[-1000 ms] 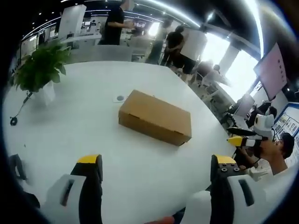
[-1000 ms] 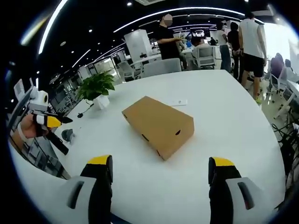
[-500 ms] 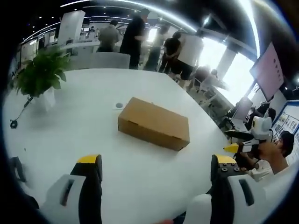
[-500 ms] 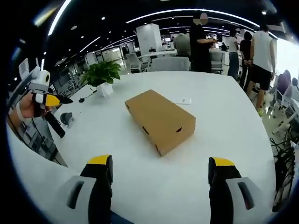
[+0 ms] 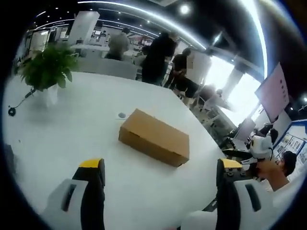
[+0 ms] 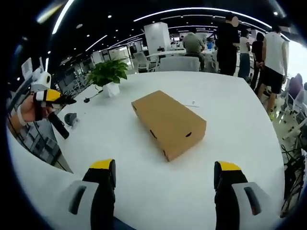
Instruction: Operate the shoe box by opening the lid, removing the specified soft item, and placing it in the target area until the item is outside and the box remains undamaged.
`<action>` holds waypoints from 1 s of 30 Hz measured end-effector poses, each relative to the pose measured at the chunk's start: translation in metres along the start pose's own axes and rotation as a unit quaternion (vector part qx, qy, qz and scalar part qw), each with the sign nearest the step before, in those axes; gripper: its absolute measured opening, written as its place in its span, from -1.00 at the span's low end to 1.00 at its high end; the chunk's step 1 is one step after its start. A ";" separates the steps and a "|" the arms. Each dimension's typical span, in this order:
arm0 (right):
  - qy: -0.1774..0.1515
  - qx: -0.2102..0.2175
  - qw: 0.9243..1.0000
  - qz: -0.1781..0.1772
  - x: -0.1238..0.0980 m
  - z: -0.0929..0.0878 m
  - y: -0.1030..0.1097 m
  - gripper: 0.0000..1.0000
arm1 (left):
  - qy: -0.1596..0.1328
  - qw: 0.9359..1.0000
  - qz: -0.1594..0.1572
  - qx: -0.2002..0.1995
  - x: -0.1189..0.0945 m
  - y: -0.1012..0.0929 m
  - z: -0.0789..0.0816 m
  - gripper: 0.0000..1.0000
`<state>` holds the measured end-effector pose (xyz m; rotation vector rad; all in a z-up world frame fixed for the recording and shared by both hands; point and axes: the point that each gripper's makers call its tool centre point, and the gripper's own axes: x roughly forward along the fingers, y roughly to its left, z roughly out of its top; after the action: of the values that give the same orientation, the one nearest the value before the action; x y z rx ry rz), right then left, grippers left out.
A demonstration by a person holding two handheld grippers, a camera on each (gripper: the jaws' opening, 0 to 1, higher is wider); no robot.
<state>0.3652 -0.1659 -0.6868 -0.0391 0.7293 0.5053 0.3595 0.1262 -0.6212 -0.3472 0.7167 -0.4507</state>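
I see one closed box (image 6: 169, 123) ahead of my two tongs, left tongs (image 5: 160, 172) and right tongs (image 6: 166, 173), both spread wide, holding nothing.

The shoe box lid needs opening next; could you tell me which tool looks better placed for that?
Probably the right tool: the closed shoe box lies centred between its open jaws. The left tool is open too, but the box sits off toward one jaw.

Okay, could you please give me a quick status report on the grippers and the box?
Left gripper and right gripper open, holding nothing. Shoe box shut on white table, untouched. Nothing in the way.
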 end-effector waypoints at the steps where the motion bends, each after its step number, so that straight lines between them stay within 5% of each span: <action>1: -0.007 0.007 1.000 -0.002 0.000 0.001 -0.001 0.73 | 0.016 1.000 -0.006 0.002 0.001 -0.003 -0.004 0.98; 4: 0.004 0.010 1.000 -0.001 0.000 -0.005 0.000 0.74 | 0.028 0.998 0.000 0.051 0.004 -0.005 -0.002 0.98; 8: 0.010 -0.005 1.000 -0.006 -0.003 -0.006 -0.004 0.74 | 0.027 0.999 -0.011 0.039 0.005 -0.012 0.001 0.98; 10: 0.009 0.004 1.000 -0.005 -0.004 -0.006 -0.004 0.74 | 0.066 0.997 -0.022 0.042 0.002 -0.015 -0.009 0.98; 18: 0.014 0.002 1.000 -0.010 0.000 -0.007 -0.007 0.74 | 0.071 0.994 -0.020 0.076 0.003 -0.016 -0.008 0.98; 23: 0.008 0.011 1.000 -0.006 0.002 -0.005 -0.005 0.73 | 0.026 0.993 -0.004 0.118 0.007 -0.014 0.005 0.91; 30: -0.017 0.029 0.999 0.001 0.004 0.008 -0.006 0.80 | 0.001 0.994 -0.022 0.103 0.015 -0.017 0.012 0.98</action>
<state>0.3754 -0.1673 -0.6847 0.0244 0.7104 0.4849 0.3732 0.1058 -0.6137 -0.1689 0.6593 -0.5625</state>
